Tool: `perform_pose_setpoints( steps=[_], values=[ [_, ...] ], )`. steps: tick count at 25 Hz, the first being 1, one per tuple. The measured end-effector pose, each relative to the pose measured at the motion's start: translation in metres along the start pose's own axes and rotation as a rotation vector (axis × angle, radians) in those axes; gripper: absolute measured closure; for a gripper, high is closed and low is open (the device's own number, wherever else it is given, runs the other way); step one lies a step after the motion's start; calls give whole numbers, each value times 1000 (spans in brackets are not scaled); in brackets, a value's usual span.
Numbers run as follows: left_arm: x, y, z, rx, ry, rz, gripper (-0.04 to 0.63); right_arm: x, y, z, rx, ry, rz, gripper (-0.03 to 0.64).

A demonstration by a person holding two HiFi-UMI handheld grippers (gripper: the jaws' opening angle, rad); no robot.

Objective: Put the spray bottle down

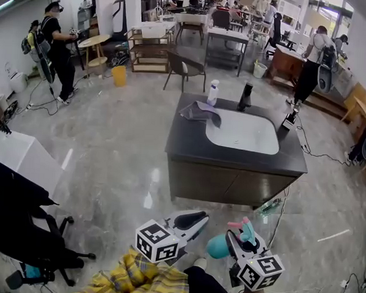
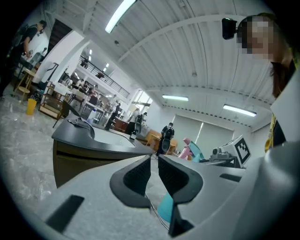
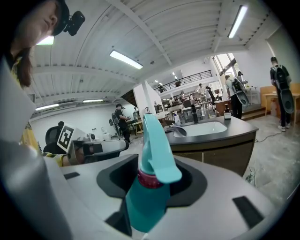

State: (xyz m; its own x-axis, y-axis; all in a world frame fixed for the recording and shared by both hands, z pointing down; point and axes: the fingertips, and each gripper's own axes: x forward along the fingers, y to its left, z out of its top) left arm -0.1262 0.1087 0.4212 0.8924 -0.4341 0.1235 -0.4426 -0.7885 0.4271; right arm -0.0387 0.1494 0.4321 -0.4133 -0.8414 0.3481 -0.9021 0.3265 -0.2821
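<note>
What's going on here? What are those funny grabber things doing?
A person is holding a grabbing tool in each hand. The right tool is clamped on a teal plastic spray bottle with a pink collar. The left tool holds nothing, its jaws almost together. Ahead, across some floor, stands a dark cabinet counter with a white sink. The bottle has not been put down yet.
</note>
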Motion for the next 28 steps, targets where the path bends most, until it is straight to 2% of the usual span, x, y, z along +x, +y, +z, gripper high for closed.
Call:
perform_pose_setpoints(
  steps=[14,28],
  values=[
    [95,-1,14,25,-2,43,549,12,-94,35,-9,-28,49,443],
    [146,-4,16,32,-17,100,549,17,-148,45,-10,-26,111,443]
  ],
)
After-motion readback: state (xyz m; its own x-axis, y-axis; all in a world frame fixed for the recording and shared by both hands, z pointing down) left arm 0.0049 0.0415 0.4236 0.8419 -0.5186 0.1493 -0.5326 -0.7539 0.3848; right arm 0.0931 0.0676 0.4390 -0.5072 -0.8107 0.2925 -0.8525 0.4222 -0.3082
